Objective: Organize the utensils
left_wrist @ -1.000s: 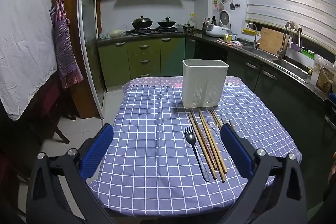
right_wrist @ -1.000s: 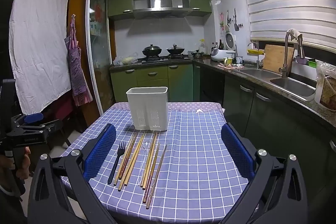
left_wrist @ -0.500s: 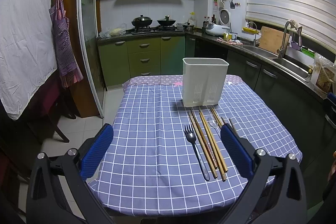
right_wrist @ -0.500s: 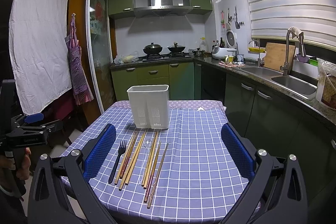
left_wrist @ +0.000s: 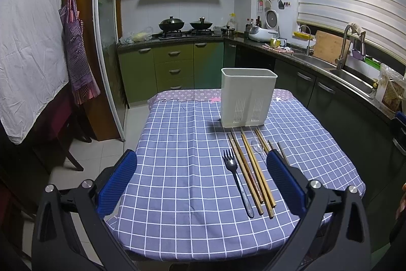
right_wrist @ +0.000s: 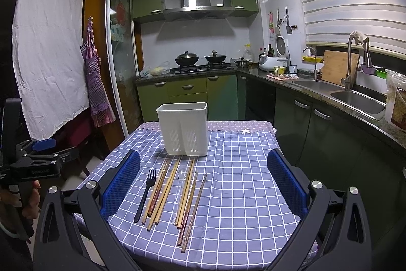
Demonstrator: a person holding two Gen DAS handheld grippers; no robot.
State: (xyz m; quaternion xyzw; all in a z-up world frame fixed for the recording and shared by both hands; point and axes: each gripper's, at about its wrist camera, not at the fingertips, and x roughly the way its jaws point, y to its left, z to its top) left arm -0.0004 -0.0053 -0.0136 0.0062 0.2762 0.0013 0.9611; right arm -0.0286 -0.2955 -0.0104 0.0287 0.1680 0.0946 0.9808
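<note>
A white plastic utensil holder (left_wrist: 248,96) (right_wrist: 183,128) stands upright on the checked tablecloth (left_wrist: 177,156) (right_wrist: 241,182). In front of it lie a black fork (left_wrist: 237,179) (right_wrist: 145,193), several wooden chopsticks (left_wrist: 250,169) (right_wrist: 165,192) and a clear plastic spoon (left_wrist: 256,146) (right_wrist: 179,191), all side by side. My left gripper (left_wrist: 200,177) hovers open over the table's near edge, nothing between its blue pads. My right gripper (right_wrist: 203,182) also hangs open above the near edge, with the utensils between and below its fingers. The left gripper (right_wrist: 40,156) shows at the far left of the right wrist view.
Green kitchen cabinets (left_wrist: 172,67) and a stove with two woks (left_wrist: 187,26) stand behind the table. A counter with a sink (right_wrist: 355,95) runs along the right. A dark chair (left_wrist: 63,123) and hanging apron (left_wrist: 76,50) are at the left.
Both grippers have drifted only slightly; the right view has shifted a little so the holder sits further right. Nothing was taken hold of or moved on the table.
</note>
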